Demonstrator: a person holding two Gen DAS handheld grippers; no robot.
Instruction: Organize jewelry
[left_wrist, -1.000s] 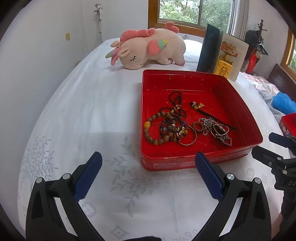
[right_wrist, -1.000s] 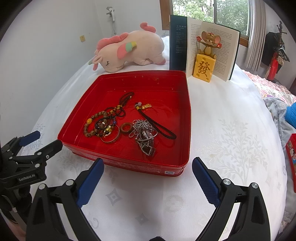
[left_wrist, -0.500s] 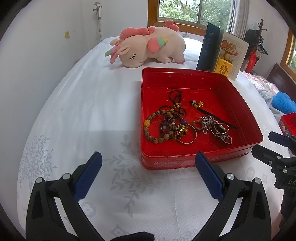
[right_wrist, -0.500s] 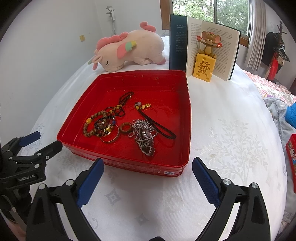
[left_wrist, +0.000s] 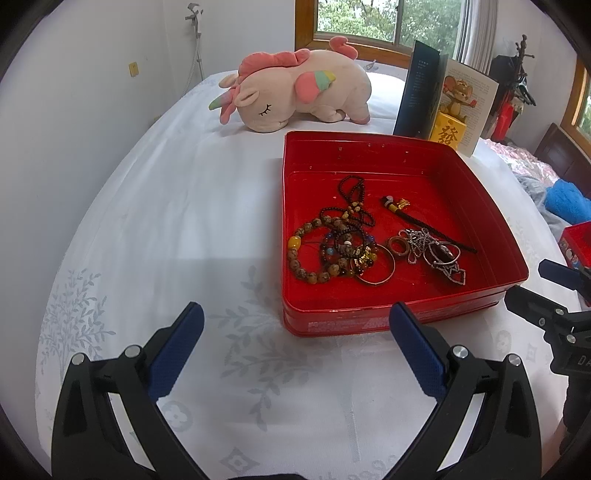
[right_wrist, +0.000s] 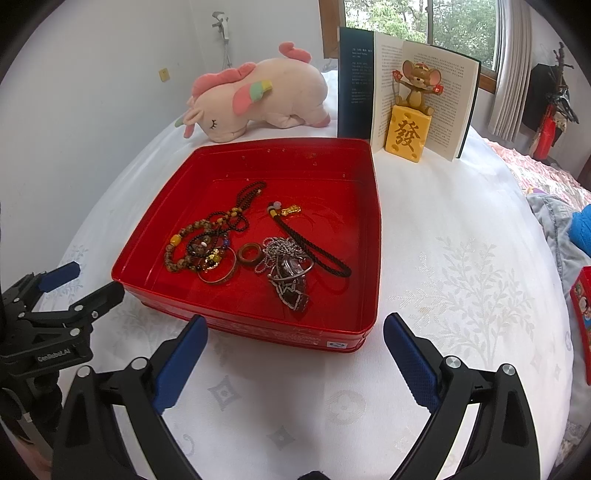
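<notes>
On the white bed (left_wrist: 166, 221), the largest thing was a pink plush (left_wrist: 295, 92) lying near the far edge, with an open book (right_wrist: 406, 99) standing upright to its right and a mouse figure (right_wrist: 410, 114) on a yellow block set in front of the pages. Nearer the cameras sat a red tray (right_wrist: 369, 221), square and shallow, resting flat on the cover and apart from both the plush and the book.

Both grippers hovered over the sheet just short of the tray's near wall, touching nothing. The left gripper (left_wrist: 295, 317) had its blue-padded jaws spread wide and empty; the right gripper (right_wrist: 295, 325) was likewise spread wide and empty.

All the jewelry lay inside the tray, gathered toward its near half. A black cord (right_wrist: 314, 247) with a gold charm ran diagonally across the middle. Left of it lay a tangle of bead bracelets (left_wrist: 325, 247), with a thin metal bangle (left_wrist: 376, 266) touching them. A brown ring (left_wrist: 399, 246) sat between the bangle and a heap of silver chain (right_wrist: 284, 262) with a dark pendant.
</notes>
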